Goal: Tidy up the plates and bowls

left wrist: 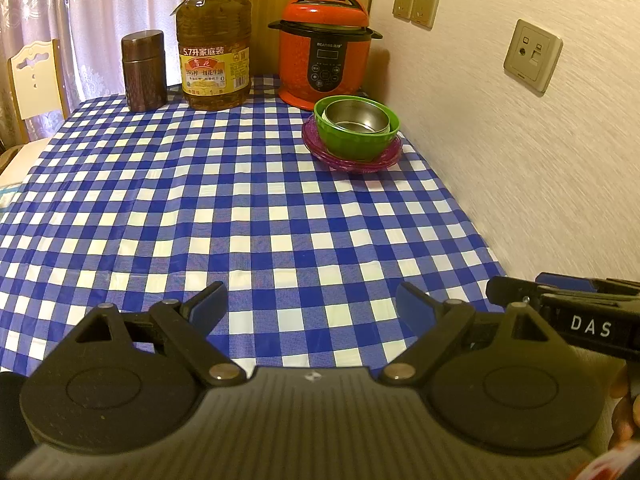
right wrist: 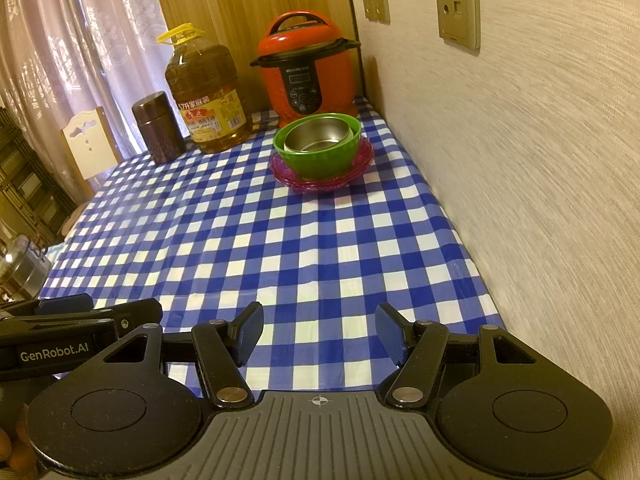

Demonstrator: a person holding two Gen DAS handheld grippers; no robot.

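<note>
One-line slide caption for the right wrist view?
Open right gripper faces steel bowl nested in green bowl on purple plates.

Checked-cloth table [left wrist: 240,208]: purple plate [left wrist: 352,160], red cooker [left wrist: 326,48], oil jug [left wrist: 214,40], brown canister [left wrist: 144,70].

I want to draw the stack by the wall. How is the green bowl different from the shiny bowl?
The green bowl is bright green and looks like plastic; the shiny bowl is silver metal.
The green bowl is wider, and the shiny bowl sits nested inside it.
The green bowl rests on the purple plates; the shiny bowl does not touch them.
Both are round, upright and look empty.
</note>
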